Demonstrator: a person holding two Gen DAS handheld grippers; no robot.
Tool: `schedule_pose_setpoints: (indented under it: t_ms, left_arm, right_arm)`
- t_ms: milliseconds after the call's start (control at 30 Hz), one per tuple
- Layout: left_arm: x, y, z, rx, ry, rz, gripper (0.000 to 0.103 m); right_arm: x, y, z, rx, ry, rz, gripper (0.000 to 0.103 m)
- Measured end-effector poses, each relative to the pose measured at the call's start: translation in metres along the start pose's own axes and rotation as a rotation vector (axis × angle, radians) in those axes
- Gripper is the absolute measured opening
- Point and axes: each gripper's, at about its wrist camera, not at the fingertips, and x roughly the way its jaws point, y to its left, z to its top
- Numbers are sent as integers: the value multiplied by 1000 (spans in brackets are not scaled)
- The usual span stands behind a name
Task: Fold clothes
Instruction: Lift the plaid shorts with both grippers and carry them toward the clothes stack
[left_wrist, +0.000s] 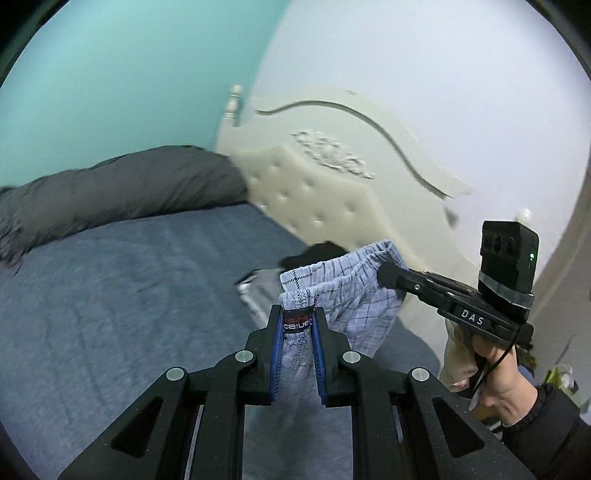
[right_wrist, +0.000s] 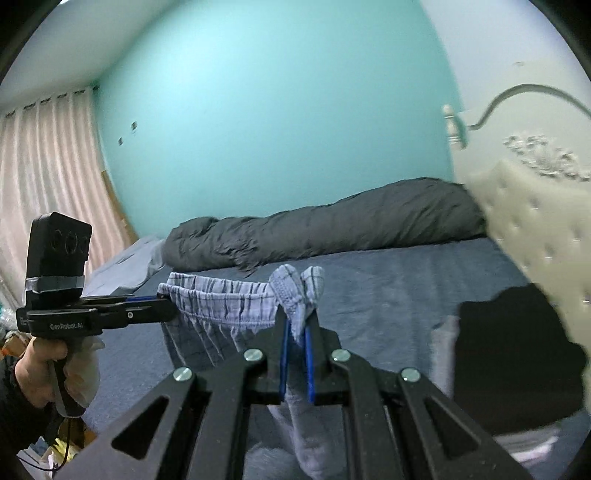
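— Both claws engaged? Left gripper?
— Clamped on waistband end of pale blue checked cotton shorts, lower centre of frame.
— Right gripper?
— Pinching opposite waistband end; shorts stretched between, held above blue-grey bed sheet.
— Surroundings?
— Dark grey rolled duvet mid-frame; black folded garment lower right.

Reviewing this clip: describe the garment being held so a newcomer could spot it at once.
Start at the bed with the blue cover, below the teal wall. Held up over it, stretched between the left tongs and right tongs, are the shorts. They alone are pale blue checked; the clothes lying nearby are black.
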Motion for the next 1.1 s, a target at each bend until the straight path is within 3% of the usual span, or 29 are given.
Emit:
schedule_pose_setpoints:
  t_ms: [233,467,700,1100]
  left_arm:
    - [51,-66,20,61,28,-76,16]
    - [90,-100,35,77,48,-102,16]
    - [129,-113,52,90,61,-88,16]
    - [187,-91,80,59,83,-55,16]
  right_arm:
    - [-64,-55,4,16,-11,-119,7]
    - [-109,-99,13,27,-24,-201,7]
    - [-122,-132,19,21,-17,-258,7]
    - [-90,-181,38,24,22,-293,7]
